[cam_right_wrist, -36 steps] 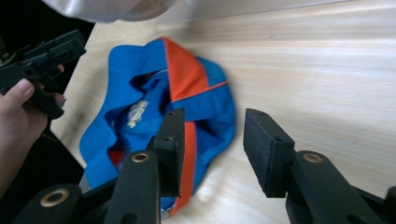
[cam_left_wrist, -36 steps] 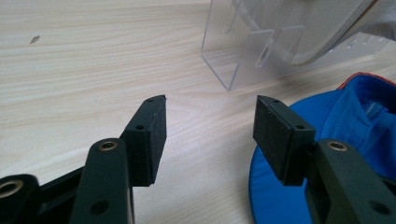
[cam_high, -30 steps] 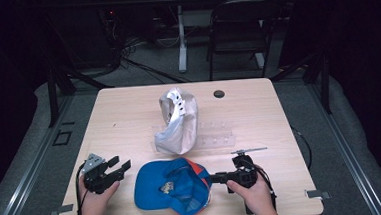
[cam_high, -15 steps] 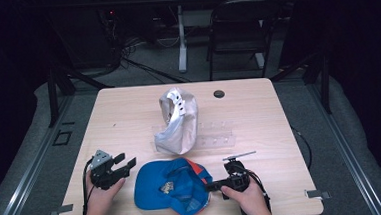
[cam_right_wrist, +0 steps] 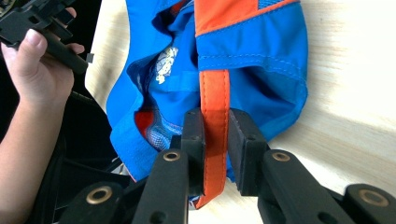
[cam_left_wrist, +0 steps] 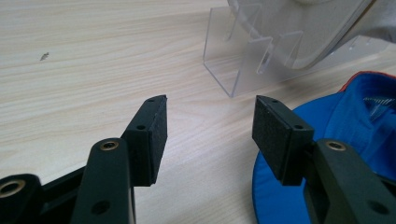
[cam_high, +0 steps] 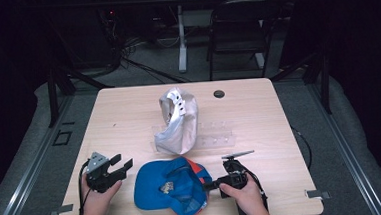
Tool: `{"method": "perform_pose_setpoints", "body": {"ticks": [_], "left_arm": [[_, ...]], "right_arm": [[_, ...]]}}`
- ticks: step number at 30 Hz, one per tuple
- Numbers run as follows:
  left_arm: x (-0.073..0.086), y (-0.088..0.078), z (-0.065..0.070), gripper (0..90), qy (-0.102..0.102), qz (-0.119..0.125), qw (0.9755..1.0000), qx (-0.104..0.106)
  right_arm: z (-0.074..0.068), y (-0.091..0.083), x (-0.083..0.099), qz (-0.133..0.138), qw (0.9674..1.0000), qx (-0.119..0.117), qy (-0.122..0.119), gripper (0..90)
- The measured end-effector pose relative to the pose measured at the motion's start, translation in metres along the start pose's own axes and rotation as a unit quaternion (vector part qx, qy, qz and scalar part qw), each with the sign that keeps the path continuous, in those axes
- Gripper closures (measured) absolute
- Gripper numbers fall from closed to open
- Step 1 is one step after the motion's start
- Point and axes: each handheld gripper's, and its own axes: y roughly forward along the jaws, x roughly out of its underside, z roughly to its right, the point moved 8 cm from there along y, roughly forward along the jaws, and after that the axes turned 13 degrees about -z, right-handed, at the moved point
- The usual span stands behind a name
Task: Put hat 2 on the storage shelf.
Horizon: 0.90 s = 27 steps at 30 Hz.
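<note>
A blue cap (cam_high: 171, 189) lies upside down at the near edge of the wooden table (cam_high: 128, 111); its orange strap (cam_right_wrist: 214, 116) sits between the jaws of the right gripper (cam_high: 212, 185), which have just been closing and now clamp it; the left gripper (cam_high: 121, 167) rests just left of the cap, jaws wide with nothing between them; behind the cap, a silver cap (cam_high: 177, 121) leans on a clear plastic stand (cam_high: 215, 135).

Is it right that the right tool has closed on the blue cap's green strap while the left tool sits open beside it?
Not quite: the strap is orange, not green, as the right gripper view shows. The right tool has just been closing on it; the left tool is open beside the blue cap.
</note>
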Motion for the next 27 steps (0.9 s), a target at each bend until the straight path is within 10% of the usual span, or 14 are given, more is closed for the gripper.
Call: {"method": "perform_pose_setpoints", "body": {"ticks": [13,21,27], "left_arm": [[-0.001,-0.003,-0.009,45.5,-0.016,0.002,0.9998,-0.007],[0.000,0.003,-0.006,45.3,0.001,-0.007,1.0000,-0.004],[-0.001,0.002,-0.011,45.1,-0.012,0.000,0.9999,-0.003]], "right_arm": [[-0.031,-0.030,-0.015,0.024,0.9973,-0.066,0.021,78.3],[-0.041,-0.047,-0.021,0.007,0.9995,-0.021,0.021,78.3],[-0.041,-0.058,-0.020,0.000,0.9986,-0.039,0.037,78.4]]}}
